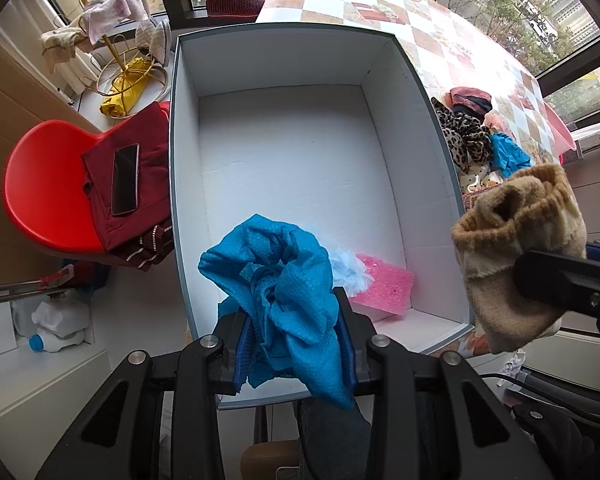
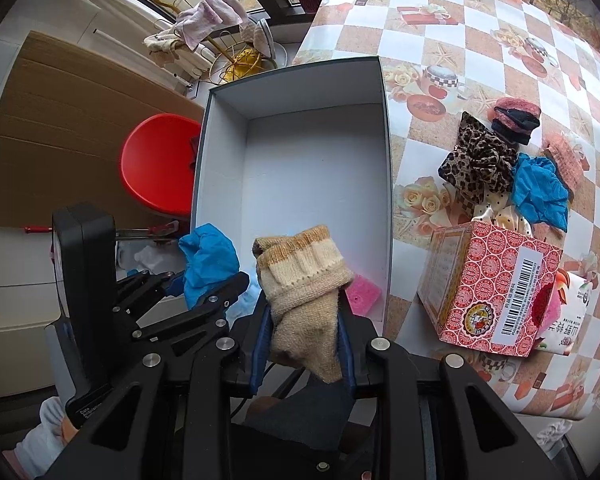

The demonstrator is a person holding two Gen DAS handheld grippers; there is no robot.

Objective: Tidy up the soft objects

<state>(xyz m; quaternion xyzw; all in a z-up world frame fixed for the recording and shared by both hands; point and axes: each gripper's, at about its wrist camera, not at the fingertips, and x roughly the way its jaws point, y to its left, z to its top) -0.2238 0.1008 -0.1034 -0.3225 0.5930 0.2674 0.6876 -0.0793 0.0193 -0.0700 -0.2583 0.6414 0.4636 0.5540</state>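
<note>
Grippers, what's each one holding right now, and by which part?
Left gripper: crumpled blue cloth, pinched mid-bunch. Right gripper: beige knit sock, gripped below its cuff.

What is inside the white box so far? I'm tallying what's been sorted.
In the white box, a pink sponge and a pale blue fluffy piece show at the near end. The held blue cloth hides anything below it.

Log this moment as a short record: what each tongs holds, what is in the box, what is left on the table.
left tongs: shut on blue cloth, above the box's near end
right tongs: shut on beige sock
box: pink sponge and a pale fluffy piece in the near corner
table: leopard scarf, second blue cloth, patterned carton
</note>
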